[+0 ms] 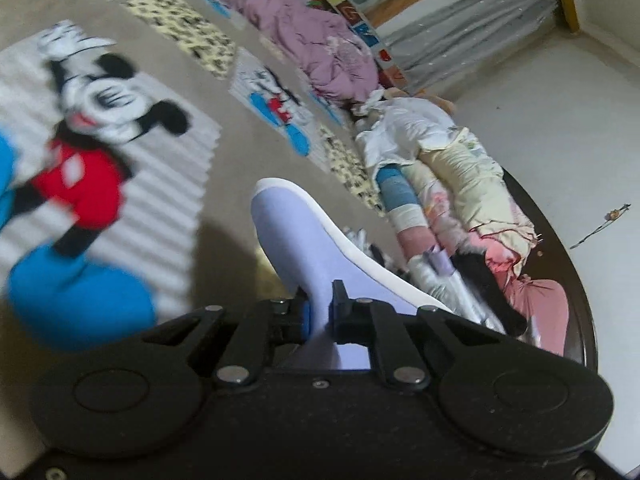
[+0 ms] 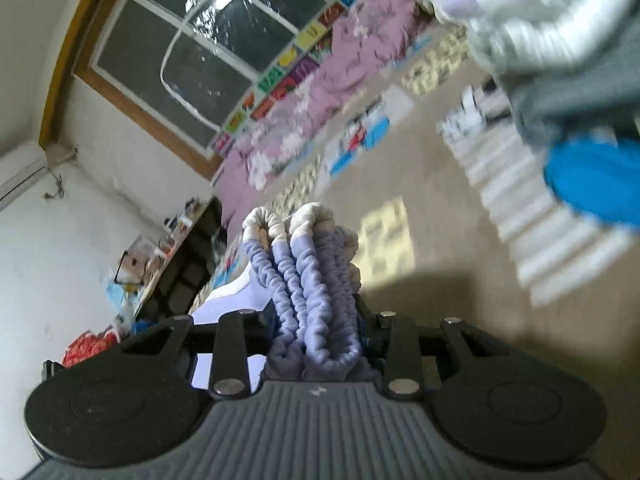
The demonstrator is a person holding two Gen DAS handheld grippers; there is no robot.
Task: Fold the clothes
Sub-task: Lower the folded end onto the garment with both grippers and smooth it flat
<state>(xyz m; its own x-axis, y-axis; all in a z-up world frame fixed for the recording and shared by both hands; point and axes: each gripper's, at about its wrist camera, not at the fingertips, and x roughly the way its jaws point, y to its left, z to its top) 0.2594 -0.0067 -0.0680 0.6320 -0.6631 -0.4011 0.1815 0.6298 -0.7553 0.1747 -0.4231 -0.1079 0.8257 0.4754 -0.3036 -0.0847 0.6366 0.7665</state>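
The left gripper (image 1: 319, 312) is clamped on a flat lavender garment with white trim (image 1: 304, 240), whose visible panel runs long-axis away from the fingers over the cartoon-print bedspread (image 1: 224, 208), its lower part hidden behind the gripper body. The right gripper (image 2: 316, 320) pinches the same garment's gathered elastic band (image 2: 304, 276), bunched in upright ridges pointing forward. Its fingertips are buried in fabric, and the far background is motion-blurred.
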